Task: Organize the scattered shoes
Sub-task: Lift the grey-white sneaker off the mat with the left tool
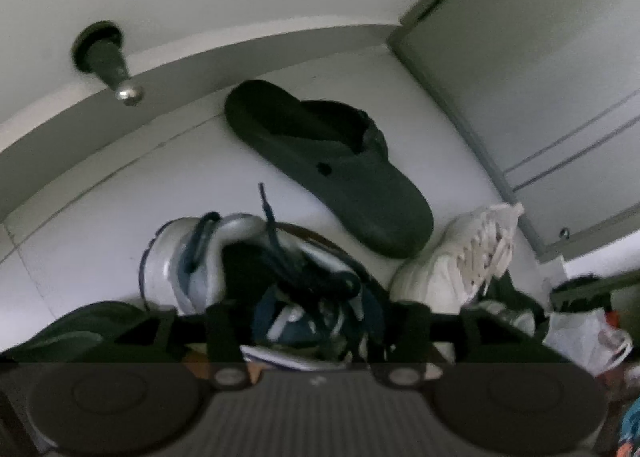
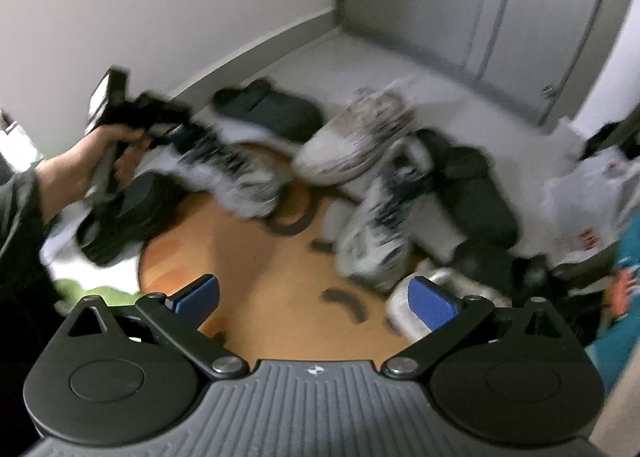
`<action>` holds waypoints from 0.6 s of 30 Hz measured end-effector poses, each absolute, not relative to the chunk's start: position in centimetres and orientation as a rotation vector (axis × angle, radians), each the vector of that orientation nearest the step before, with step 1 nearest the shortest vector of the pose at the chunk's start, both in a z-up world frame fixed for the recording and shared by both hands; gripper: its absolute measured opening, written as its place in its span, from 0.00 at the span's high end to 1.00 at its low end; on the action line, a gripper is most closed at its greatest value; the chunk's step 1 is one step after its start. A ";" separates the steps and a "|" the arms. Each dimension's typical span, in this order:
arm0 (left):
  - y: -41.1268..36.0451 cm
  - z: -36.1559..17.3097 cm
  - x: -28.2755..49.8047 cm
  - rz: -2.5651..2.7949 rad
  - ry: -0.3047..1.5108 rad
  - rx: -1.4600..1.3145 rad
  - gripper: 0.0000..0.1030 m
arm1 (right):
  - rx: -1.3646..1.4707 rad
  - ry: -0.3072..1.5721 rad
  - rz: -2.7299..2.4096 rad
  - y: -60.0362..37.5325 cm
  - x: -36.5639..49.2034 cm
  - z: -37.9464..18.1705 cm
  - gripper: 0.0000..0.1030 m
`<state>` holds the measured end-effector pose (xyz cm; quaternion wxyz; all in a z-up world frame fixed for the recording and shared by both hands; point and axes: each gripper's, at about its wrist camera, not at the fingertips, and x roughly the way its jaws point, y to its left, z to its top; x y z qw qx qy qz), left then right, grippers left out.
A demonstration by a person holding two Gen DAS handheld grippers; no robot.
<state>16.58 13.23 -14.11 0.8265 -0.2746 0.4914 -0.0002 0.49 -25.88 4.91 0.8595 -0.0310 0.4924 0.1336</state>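
In the left wrist view we hold the left gripper (image 1: 316,327) clamped on a white and navy sneaker (image 1: 224,265), lifted close to the lens with its dark laces dangling. Beyond it a black clog (image 1: 332,165) lies on the pale floor (image 1: 100,217) near the skirting, and a cream sneaker (image 1: 460,261) rests just beside the clog's toe. A door stopper (image 1: 108,61) juts from the wall.

In the right wrist view our right gripper (image 2: 316,297) hangs wide apart, grasping nothing, over an orange mat (image 2: 256,285). A matching white and navy shoe (image 2: 376,233) lies on the mat (the picture is blurred), and our left hand (image 2: 100,153) grips its tool's handle at left.
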 end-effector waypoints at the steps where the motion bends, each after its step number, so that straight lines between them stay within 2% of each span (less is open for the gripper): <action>1: 13.0 -14.2 16.6 -0.001 1.049 -0.568 0.51 | -0.053 1.032 0.264 -26.3 0.7 5.0 0.00; 2: 12.7 -14.5 16.7 0.000 1.061 -0.536 0.54 | -0.042 1.031 0.248 -26.7 0.8 5.1 0.00; 3: 12.4 -14.7 16.8 0.007 1.070 -0.508 0.67 | -0.030 1.030 0.231 -27.2 1.0 5.1 0.00; 7: 12.5 -15.0 16.7 0.023 1.065 -0.516 0.70 | 0.013 1.022 0.168 -28.9 1.6 5.4 0.00; 15: 13.0 -13.8 16.2 0.020 0.985 -0.560 0.88 | 0.003 1.023 0.185 -28.7 1.2 5.4 0.00; 18: 13.4 -13.4 16.0 0.002 0.968 -0.600 0.89 | 0.004 1.028 0.196 -28.4 1.1 5.3 0.00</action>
